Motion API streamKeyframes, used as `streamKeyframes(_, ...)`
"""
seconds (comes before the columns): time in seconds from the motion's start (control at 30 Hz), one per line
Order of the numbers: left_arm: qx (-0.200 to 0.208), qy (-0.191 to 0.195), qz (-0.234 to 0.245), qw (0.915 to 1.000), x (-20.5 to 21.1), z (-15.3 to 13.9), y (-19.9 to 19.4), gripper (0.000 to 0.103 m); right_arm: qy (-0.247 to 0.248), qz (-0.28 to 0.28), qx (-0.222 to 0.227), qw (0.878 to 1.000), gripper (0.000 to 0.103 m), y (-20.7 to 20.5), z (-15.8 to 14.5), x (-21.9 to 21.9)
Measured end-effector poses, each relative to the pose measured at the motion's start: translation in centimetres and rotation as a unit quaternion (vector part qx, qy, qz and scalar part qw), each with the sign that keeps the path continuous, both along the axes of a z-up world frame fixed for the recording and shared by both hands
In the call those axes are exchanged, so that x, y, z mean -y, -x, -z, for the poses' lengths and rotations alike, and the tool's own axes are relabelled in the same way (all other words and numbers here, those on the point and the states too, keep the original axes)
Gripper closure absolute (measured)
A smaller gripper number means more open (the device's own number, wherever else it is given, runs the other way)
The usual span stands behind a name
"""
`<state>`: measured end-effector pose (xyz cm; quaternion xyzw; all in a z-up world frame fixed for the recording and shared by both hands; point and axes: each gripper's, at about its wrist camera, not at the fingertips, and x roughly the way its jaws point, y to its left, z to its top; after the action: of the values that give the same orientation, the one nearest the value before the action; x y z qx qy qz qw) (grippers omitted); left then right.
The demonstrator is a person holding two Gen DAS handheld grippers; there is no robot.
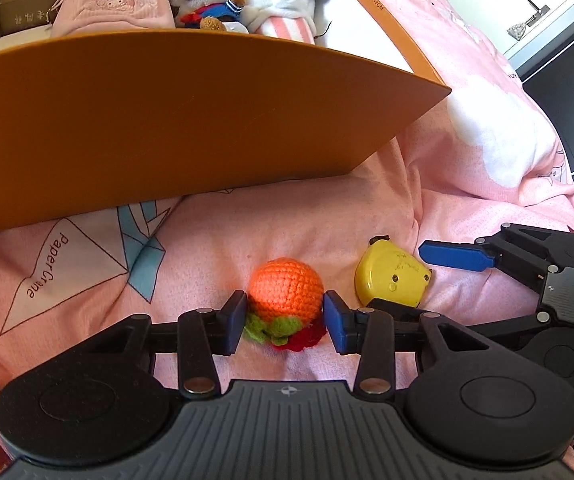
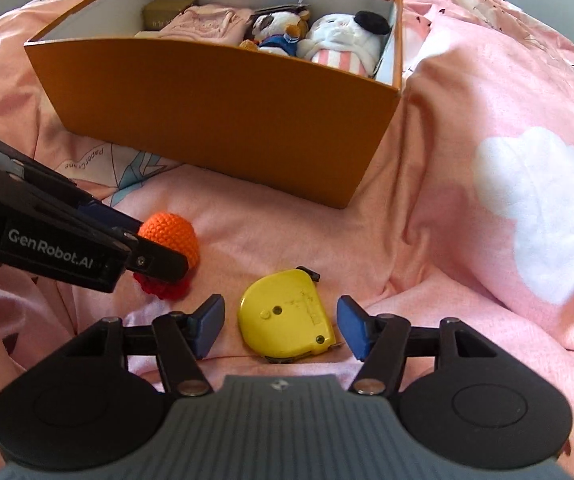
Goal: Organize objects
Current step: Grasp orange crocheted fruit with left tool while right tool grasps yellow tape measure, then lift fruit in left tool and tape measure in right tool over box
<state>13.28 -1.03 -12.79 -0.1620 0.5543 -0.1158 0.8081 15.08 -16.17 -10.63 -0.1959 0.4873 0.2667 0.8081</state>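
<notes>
- Your left gripper [image 1: 285, 322] straddles the crocheted toy [image 1: 285, 294], a round orange knitted ball with green and red yarn frills at its base; the blue pads sit right at its sides, but you cannot tell whether they press it.
- Your right gripper [image 2: 279, 326] stands spread around the tape measure [image 2: 287, 318], a smooth yellow plastic case with one rounded side, lying flat; gaps show on both sides.
- Both things lie side by side on the soft, wrinkled pink bedsheet [image 2: 467, 240].
- Beyond them stands the orange cardboard box [image 2: 215, 120], rigid and white-lined, holding two plush toys [image 2: 315, 42], a pink fabric pouch [image 2: 207, 22] and a small brown carton [image 2: 165, 10].
</notes>
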Motion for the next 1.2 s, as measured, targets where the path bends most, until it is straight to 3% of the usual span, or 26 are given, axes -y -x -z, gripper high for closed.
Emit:
streamKeyframes(0.27, -0.004, -0.010, 0.007, 0.9999, 0.6, 0.4, -0.3, 0.054, 0.038, -0.043, 0.000, 0.998, 0.041, -0.1, 0.9, -1.3)
streamKeyframes(0.37, -0.008, -0.010, 0.008, 0.9999, 0.7, 0.7, -0.4, 0.054, 0.055, -0.045, 0.004, 0.997, 0.048, -0.1, 1.5, -1.6)
streamKeyframes(0.73, 0.000, -0.002, 0.006, 1.0000, 0.5, 0.5, 0.1, 0.057, 0.032, -0.028, 0.010, 0.999, 0.049, 0.1, 0.7, -0.8)
streamKeyframes(0.93, 0.033, 0.012, 0.000, 0.9994, -0.3, -1.9, 0.9, 0.057, 0.001, -0.021, 0.022, 1.000, 0.049, 0.6, -1.9, -0.2)
streamKeyframes(1.2, 0.104, 0.041, -0.002, 0.9937, -1.4, -7.6, 1.8, 0.057, -0.049, -0.035, 0.071, 0.996, 0.049, 0.9, -8.5, 0.5)
